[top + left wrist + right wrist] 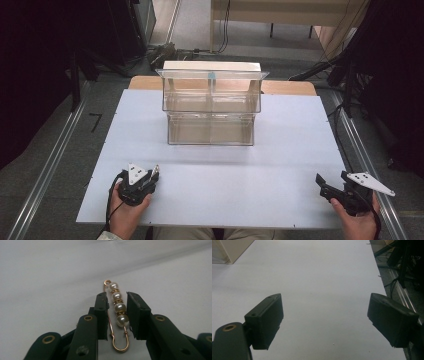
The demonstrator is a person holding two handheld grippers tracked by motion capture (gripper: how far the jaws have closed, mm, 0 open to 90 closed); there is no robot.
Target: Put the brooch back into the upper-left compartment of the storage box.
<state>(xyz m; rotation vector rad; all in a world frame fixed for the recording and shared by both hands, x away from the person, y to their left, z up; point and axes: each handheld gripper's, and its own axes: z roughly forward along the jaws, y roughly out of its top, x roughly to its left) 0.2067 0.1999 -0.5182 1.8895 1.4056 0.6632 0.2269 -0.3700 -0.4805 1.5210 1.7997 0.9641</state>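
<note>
High view, bottom edge: two hands come in, each holding a gripper. Left hand [131,212] at lower left of frame, left gripper [153,176] low over the white bench [280,165], grey three-cornered plate on top. Right hand [357,224] at lower right, right gripper [325,186] near the bench's right edge, pointing toward frame left

Left gripper view, close in: fingers [102,315] nearly closed, pinching a gold safety-pin brooch [117,315] strung with four pearls and small gold spacers. Pearl bar lies in the gap beside the right-hand pad, plain wire beside the left-hand pad. Clasp loop toward bottom of frame, coiled end toward top, past the fingertips. Cannot tell whether the brooch touches the bench or is lifted. In the high view it shows as a thin glint at the left gripper's tip

Right gripper view: fingers [265,321] spread wide, bare bench between them. Bench edge, a metal rail and dark cables at upper right of frame

Farther back, high view, centre of frame: clear plastic organiser [211,107], two tiers, upper tier split by a divider, standing on the bench. White box [212,65] just behind it. Grey floor, cables and a pale wooden table beyond, top of frame
</note>
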